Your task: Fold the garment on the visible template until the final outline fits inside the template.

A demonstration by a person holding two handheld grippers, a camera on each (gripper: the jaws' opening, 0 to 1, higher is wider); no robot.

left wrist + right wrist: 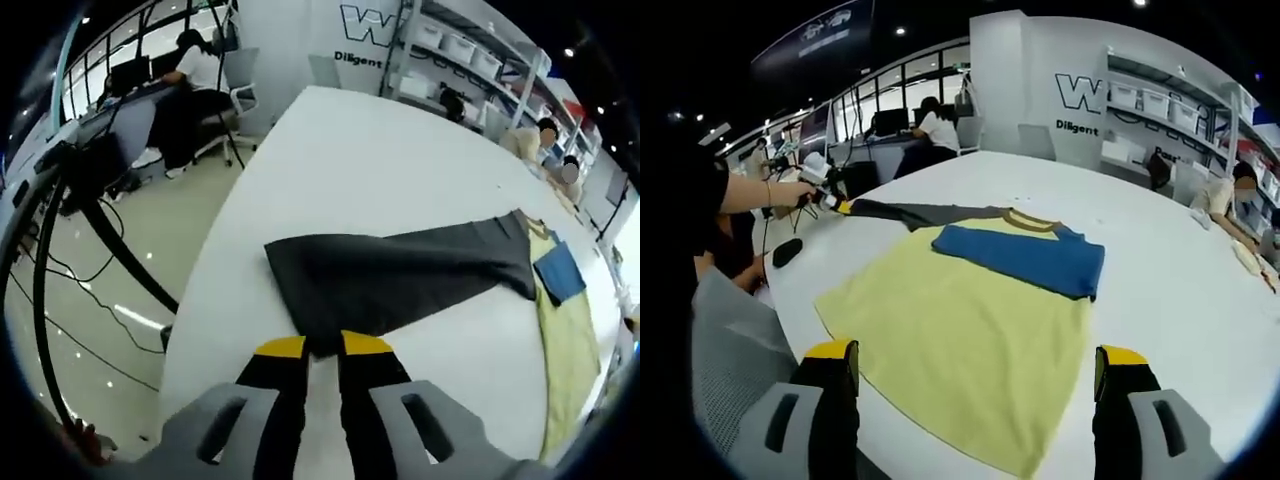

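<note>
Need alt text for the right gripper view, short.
A yellow T-shirt lies flat on a white table, its blue sleeve folded across the chest and its dark grey sleeve pulled out by the left gripper. The right gripper is open near the hem.

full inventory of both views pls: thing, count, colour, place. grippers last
T-shirt: 1, yellow body, spread flat on the table.
Grey sleeve: 1, dark grey, stretched out across the table toward the left gripper.
Blue sleeve: 1, blue, folded across the shirt's chest.
Table: 1, white, under the garment.
Seated person: 1, white top, at a desk beyond the table.
Shelving: 1 unit, white with bins, by the back wall.
Cables: several, black, on the floor beside the table.
Left gripper: 1, black with yellow tips, shut on the grey sleeve's end.
Right gripper: 1, black with yellow tips, open at the shirt's hem.
</note>
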